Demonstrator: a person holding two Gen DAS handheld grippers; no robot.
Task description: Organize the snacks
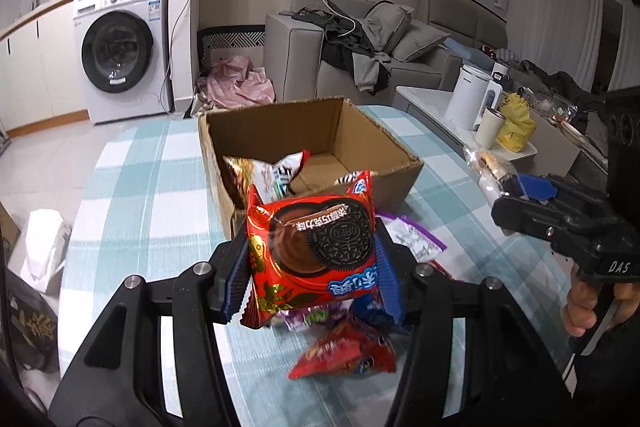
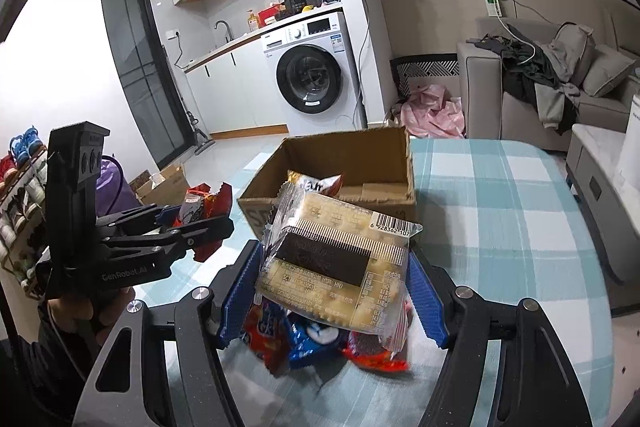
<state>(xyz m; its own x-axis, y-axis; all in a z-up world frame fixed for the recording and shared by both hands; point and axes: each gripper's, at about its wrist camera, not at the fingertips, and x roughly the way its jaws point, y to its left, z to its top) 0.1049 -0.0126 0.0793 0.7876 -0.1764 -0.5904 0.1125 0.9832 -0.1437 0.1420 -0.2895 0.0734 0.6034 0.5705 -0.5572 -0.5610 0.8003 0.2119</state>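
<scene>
My left gripper (image 1: 312, 267) is shut on a red Oreo snack pack (image 1: 316, 247) and holds it above the table, in front of the open cardboard box (image 1: 280, 123). My right gripper (image 2: 332, 287) is shut on a clear cracker pack (image 2: 336, 263), also raised near the box (image 2: 348, 151). The box holds a few snack bags (image 1: 276, 171). Loose snack packs (image 1: 344, 351) lie on the checked tablecloth under both grippers (image 2: 308, 339). The right gripper also shows at the right of the left wrist view (image 1: 516, 187), the left gripper at the left of the right wrist view (image 2: 208, 219).
The table has a teal and white checked cloth (image 1: 152, 211). A side table with a white kettle (image 1: 468, 99) and a yellow bag (image 1: 516, 123) stands to the right. A sofa (image 1: 360, 67) and a washing machine (image 1: 120, 47) stand behind. A shoe rack (image 2: 20, 187) is at the left.
</scene>
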